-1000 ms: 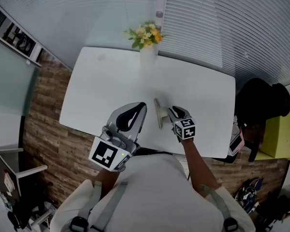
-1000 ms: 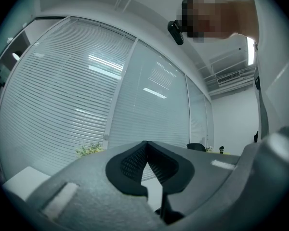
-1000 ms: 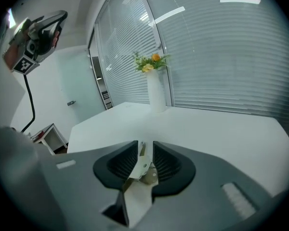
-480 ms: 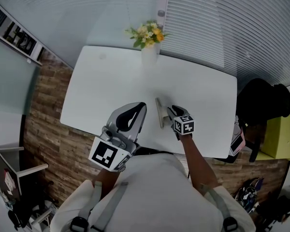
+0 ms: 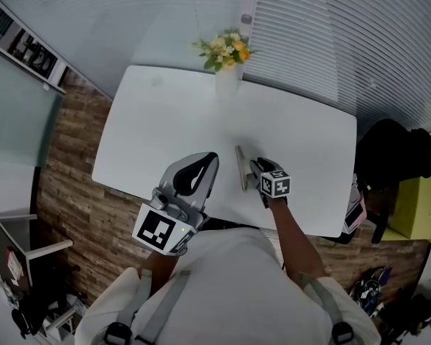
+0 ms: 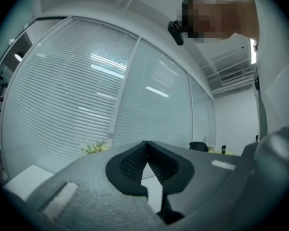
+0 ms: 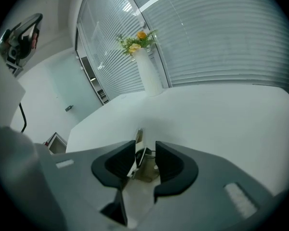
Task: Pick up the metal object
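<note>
The metal object (image 5: 241,168) is a thin angled plate standing on edge on the white table (image 5: 165,121), near its front edge. My right gripper (image 5: 253,167) points down at it from the right. In the right gripper view the plate (image 7: 137,138) stands between the pads, close against the left pad with a gap to the right pad. These jaws have just been opening and do not press on it; my right gripper (image 7: 144,148) is open. My left gripper (image 5: 209,158) hovers level at the table's front, its pads meeting at the tips, shut on nothing (image 6: 147,146).
A white vase of yellow flowers (image 5: 227,77) stands at the table's far edge and also shows in the right gripper view (image 7: 148,76). A black chair (image 5: 388,157) and a yellow-green cabinet (image 5: 416,207) stand to the right. Window blinds lie behind.
My right gripper has edged forward and down, closer around the metal plate. The plate and the left gripper have stayed in place.
</note>
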Demonstrator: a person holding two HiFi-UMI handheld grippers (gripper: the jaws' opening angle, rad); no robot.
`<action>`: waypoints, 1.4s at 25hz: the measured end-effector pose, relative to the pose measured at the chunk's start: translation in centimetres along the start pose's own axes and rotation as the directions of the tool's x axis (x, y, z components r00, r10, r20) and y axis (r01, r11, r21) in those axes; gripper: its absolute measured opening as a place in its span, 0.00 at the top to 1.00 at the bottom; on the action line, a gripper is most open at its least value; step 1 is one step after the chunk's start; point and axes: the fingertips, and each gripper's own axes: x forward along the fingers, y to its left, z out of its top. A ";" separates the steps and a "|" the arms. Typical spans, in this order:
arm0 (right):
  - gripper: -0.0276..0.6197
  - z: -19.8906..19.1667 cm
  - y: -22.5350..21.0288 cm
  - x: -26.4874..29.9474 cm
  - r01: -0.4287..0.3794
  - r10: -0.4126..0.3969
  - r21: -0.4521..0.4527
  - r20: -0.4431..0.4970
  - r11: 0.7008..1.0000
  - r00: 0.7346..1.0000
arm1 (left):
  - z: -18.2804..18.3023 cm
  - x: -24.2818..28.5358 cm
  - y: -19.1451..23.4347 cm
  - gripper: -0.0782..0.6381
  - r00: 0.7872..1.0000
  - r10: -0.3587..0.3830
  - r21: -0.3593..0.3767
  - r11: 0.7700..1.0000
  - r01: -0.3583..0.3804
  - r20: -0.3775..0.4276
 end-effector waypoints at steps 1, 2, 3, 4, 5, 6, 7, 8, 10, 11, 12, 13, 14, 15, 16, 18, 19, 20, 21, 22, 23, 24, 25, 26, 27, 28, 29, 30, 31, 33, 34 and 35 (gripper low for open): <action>0.75 -0.1 0.1 0.2 -0.004 0.004 0.004 -0.002 1.000 1.000 | 0.0 -0.1 0.1 0.89 1.000 0.001 0.000 1.000 -0.001 -0.001; 0.75 -0.2 0.2 0.3 -0.009 0.009 0.009 -0.004 1.000 1.000 | -0.1 -0.1 0.2 0.89 1.000 0.002 0.000 1.000 -0.002 -0.001; 0.75 -0.2 0.3 0.5 -0.017 0.017 0.014 -0.005 1.000 1.000 | -0.1 -0.2 0.2 0.89 1.000 0.003 0.000 1.000 -0.003 -0.002; 0.75 -0.3 0.4 0.7 -0.026 0.026 0.020 -0.007 0.999 1.000 | -0.1 -0.2 0.3 0.89 1.000 0.005 0.001 1.000 -0.005 -0.002; 0.76 -0.4 0.6 0.9 -0.034 0.034 0.027 -0.007 0.999 0.999 | -0.1 -0.2 0.4 0.89 1.000 0.006 0.001 1.000 -0.006 -0.002; 0.76 -0.4 0.7 1.0 -0.042 0.042 0.034 -0.006 0.999 0.999 | -0.1 -0.2 0.5 0.89 1.000 0.007 0.001 1.000 -0.007 -0.002; 0.77 -0.5 0.8 1.1 -0.049 0.049 0.040 -0.004 0.998 0.999 | 0.0 -0.3 0.6 0.89 1.000 0.008 0.001 1.000 -0.008 -0.001; 0.80 -0.4 0.9 1.1 -0.054 0.055 0.044 -0.001 0.998 0.999 | 0.0 -0.3 0.6 0.89 1.000 0.009 0.002 1.000 -0.009 0.000; 0.81 -0.3 1.0 1.2 -0.062 0.061 0.053 0.007 0.997 0.998 | 0.1 -0.4 0.7 0.89 1.000 0.011 0.003 1.000 -0.011 0.000; 0.82 -0.2 1.1 1.2 -0.066 0.066 0.061 0.011 0.996 0.998 | 0.1 -0.5 0.8 0.89 1.000 0.012 0.003 1.000 -0.012 0.000; 0.83 -0.2 1.1 1.2 -0.072 0.071 0.069 0.016 0.995 0.997 | 0.1 -0.5 0.8 0.89 1.000 0.012 0.003 1.000 -0.012 0.000; 0.83 -0.1 1.2 1.2 -0.079 0.078 0.078 0.021 0.994 0.997 | 0.0 -0.6 0.8 0.89 1.000 0.013 0.003 1.000 -0.013 -0.001; 0.84 0.0 1.4 1.1 -0.088 0.086 0.086 0.027 0.992 0.996 | 0.0 -0.7 0.8 0.89 1.000 0.013 0.003 1.000 -0.013 -0.002; 0.86 0.2 1.6 1.0 -0.098 0.095 0.096 0.035 0.991 0.995 | 0.0 -0.9 0.7 0.89 1.000 0.013 0.003 1.000 -0.013 -0.002; 0.87 0.4 1.8 0.9 -0.109 0.104 0.108 0.044 0.988 0.994 | 0.1 -0.9 0.7 0.89 1.000 0.014 0.003 1.000 -0.014 -0.003; 0.91 1.0 2.3 0.6 -0.131 0.123 0.137 0.067 0.982 0.990 | 0.2 -1.0 0.7 0.89 1.000 0.013 0.003 1.000 -0.013 -0.003; 0.93 1.3 2.4 0.5 -0.138 0.127 0.146 0.077 0.980 0.989 | 0.2 -1.0 0.7 0.89 1.000 0.013 0.003 1.000 -0.013 -0.003; 0.95 1.5 2.5 0.4 -0.139 0.128 0.146 0.082 0.980 0.988 | 0.2 -1.0 0.7 0.89 1.000 0.012 0.004 1.000 -0.012 -0.004; 0.95 1.7 2.5 0.4 -0.138 0.127 0.140 0.082 0.981 0.988 | 0.2 -1.0 0.7 0.89 1.000 0.011 0.004 1.000 -0.011 -0.004; 0.95 1.7 2.5 0.4 -0.139 0.129 0.135 0.079 0.981 0.988 | 0.2 -1.0 0.7 0.89 1.000 0.010 0.005 1.000 -0.010 -0.004; 0.95 1.7 2.5 0.3 -0.141 0.132 0.134 0.079 0.981 0.988 | 0.2 -0.9 0.6 0.89 1.000 0.009 0.005 1.000 -0.009 -0.003; 0.95 1.7 2.4 0.2 -0.142 0.132 0.133 0.080 0.981 0.988 | 0.2 -0.9 0.4 0.89 1.000 0.008 0.006 1.000 -0.008 -0.002; 0.95 1.7 2.3 0.0 -0.140 0.130 0.132 0.083 0.981 0.988 | 0.2 -0.9 0.3 0.89 1.000 0.006 0.007 1.000 -0.006 -0.002; 0.95 1.7 2.3 -0.1 -0.138 0.127 0.130 0.088 0.982 0.988 | 0.2 -0.9 0.3 0.89 1.000 0.005 0.007 1.000 -0.005 -0.001; 0.95 1.8 2.3 -0.3 -0.137 0.125 0.129 0.094 0.982 0.988 | 0.1 -0.9 0.3 0.89 1.000 0.004 0.008 1.000 -0.004 -0.002; 0.95 1.9 2.3 -0.5 -0.136 0.124 0.127 0.101 0.983 0.987 | 0.1 -0.9 0.3 0.89 1.000 0.004 0.008 1.000 -0.004 -0.003; 0.95 2.1 2.4 -0.8 -0.134 0.121 0.122 0.107 0.983 0.987 | 0.1 -0.9 0.3 0.89 1.000 0.005 0.007 1.000 -0.005 -0.004; 0.95 2.3 2.4 -1.1 -0.132 0.118 0.116 0.114 0.984 0.986 | 0.0 -0.9 0.3 0.89 1.000 0.005 0.006 1.000 -0.005 -0.005; 0.95 2.6 2.4 -1.4 -0.128 0.115 0.110 0.122 0.986 0.986 | 0.0 -0.9 0.2 0.89 1.000 0.004 0.005 1.000 -0.004 -0.007; 0.95 3.3 2.5 -2.2 -0.118 0.104 0.095 0.141 0.988 0.985 | -0.1 -0.8 0.1 0.89 1.000 0.002 0.004 1.000 -0.002 -0.007; 0.95 3.7 2.5 -2.7 -0.112 0.098 0.088 0.151 0.990 0.984 | -0.1 -0.8 0.1 0.89 1.000 0.001 0.004 1.000 -0.001 -0.007; 0.95 4.2 2.5 -3.1 -0.107 0.093 0.081 0.160 0.991 0.983 | -0.1 -0.7 0.0 0.89 1.000 0.000 0.004 1.000 0.000 -0.007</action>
